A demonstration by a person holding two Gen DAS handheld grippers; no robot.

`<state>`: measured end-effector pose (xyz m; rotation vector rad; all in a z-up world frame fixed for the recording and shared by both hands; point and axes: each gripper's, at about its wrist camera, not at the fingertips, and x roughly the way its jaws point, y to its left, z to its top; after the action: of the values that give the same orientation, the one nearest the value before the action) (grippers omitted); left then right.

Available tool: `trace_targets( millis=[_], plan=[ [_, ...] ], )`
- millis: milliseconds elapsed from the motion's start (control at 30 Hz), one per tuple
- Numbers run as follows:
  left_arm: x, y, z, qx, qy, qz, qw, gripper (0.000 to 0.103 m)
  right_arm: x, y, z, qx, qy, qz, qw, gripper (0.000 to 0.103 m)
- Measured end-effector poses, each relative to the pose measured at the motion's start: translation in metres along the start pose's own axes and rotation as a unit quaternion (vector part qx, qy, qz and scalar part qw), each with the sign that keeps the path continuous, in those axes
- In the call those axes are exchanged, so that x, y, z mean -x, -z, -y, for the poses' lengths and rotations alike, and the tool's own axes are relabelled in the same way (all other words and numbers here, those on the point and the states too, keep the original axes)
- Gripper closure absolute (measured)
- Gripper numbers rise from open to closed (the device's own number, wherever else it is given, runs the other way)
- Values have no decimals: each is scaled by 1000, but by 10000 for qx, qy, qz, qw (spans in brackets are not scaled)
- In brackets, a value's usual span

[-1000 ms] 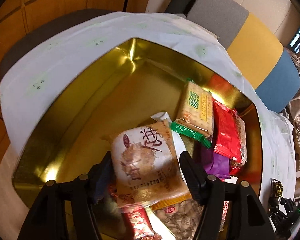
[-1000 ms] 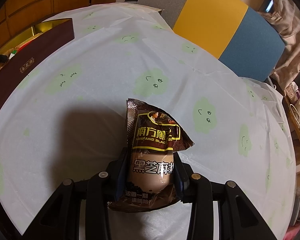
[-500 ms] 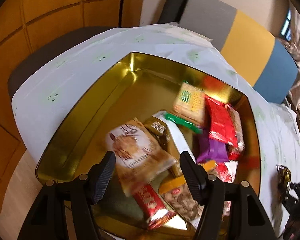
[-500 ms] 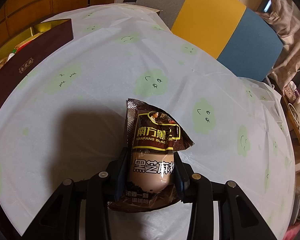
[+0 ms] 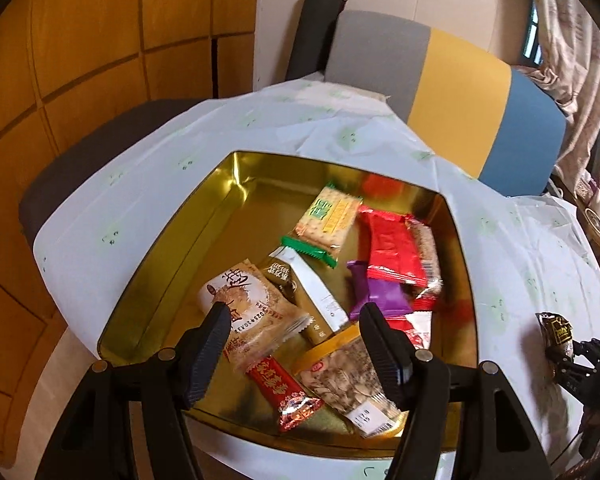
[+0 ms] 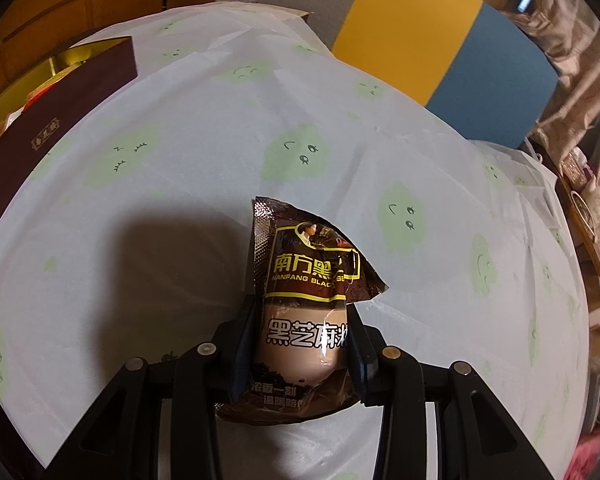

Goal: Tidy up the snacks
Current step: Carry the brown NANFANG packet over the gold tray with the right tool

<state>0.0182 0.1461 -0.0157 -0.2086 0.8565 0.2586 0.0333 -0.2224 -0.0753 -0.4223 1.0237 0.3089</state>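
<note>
Already most snacks lie heaped in the gold tin at the tabletop's left edge. My left hand-held gripper hangs wide open and empty above them. My right hand-held gripper is clamped on the brown sesame packet, out over the bare cloth; it must go in. Only the tin's dark wall stands between.
</note>
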Motion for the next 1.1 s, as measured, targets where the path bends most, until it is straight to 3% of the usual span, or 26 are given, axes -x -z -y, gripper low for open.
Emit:
trace_targets(
  millis=[300, 700, 933, 1100],
  plan=[
    [12, 5, -2, -17, 108, 84, 9999, 35, -4, -10, -2, -550, 263, -63, 9981, 63],
    [16, 13, -17, 53, 9, 99, 9999, 35, -14, -24, 12, -1211, -29, -182, 9925, 64],
    [15, 15, -21, 54, -46, 94, 9999, 35, -14, -29, 13, -1394, -483, -213, 9888, 65],
    [14, 16, -25, 117, -61, 69, 9999, 35, -5, -52, -8, -1218, -962, -65, 9879, 65]
  ],
)
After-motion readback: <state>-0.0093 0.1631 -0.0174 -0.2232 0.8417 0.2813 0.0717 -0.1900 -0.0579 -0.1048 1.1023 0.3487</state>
